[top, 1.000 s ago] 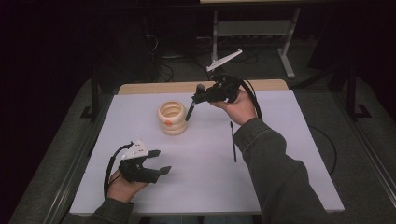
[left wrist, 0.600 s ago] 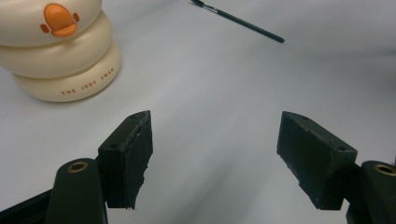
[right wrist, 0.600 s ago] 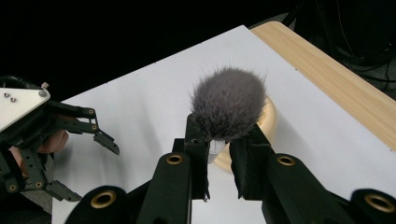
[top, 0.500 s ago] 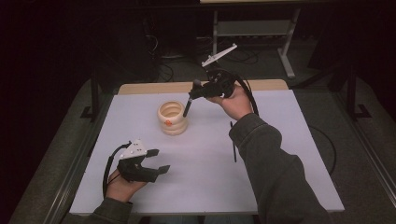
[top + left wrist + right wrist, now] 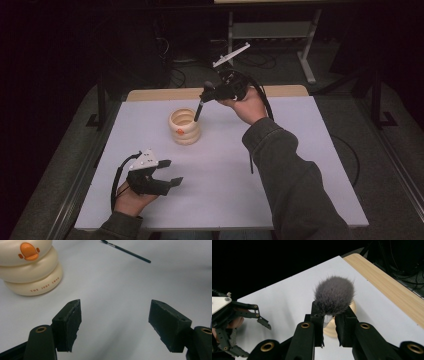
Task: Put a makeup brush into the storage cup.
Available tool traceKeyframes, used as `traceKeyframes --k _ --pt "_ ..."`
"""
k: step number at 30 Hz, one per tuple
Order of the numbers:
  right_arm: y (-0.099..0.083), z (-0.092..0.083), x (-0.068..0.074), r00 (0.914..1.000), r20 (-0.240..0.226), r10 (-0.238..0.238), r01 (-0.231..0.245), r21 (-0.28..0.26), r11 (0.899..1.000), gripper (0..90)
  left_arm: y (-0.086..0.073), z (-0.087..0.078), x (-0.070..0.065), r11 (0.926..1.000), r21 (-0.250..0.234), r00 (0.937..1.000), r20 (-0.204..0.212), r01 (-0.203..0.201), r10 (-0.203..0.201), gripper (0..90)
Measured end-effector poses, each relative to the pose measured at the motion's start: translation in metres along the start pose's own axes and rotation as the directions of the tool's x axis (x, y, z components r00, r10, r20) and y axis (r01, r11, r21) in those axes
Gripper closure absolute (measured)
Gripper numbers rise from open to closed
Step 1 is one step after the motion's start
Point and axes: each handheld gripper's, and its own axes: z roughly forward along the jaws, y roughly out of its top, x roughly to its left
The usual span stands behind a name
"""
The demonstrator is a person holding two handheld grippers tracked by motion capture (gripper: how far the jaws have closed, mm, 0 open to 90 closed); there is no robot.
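1. A thin dark pencil-like stick (image 5: pixel 250 159) lies flat on the white surface (image 5: pixel 330 165), well apart from everything else there.
2. A bare wooden strip (image 5: pixel 165 94) runs along the surface's far edge.
3. A metal stand (image 5: pixel 272 30) and loose cables (image 5: pixel 260 59) sit on the dark floor beyond.

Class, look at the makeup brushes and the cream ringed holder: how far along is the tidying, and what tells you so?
Done: the right gripper has a fluffy grey brush clamped. In hand: in the high view its handle end sits at the mouth of the cream holder, not yet released. Left: a thin dark brush lies on the white table, and the left gripper rests open and empty.
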Motion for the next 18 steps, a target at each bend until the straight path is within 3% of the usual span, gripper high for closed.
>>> traceKeyframes --k 18 --pt "0.022 0.029 -0.012 0.9993 0.026 0.026 -0.026 0.010 1.000 76.3 0.001 0.000 -0.001 0.9999 -0.001 0.9999 0.002 -0.011 0.011 25.6"
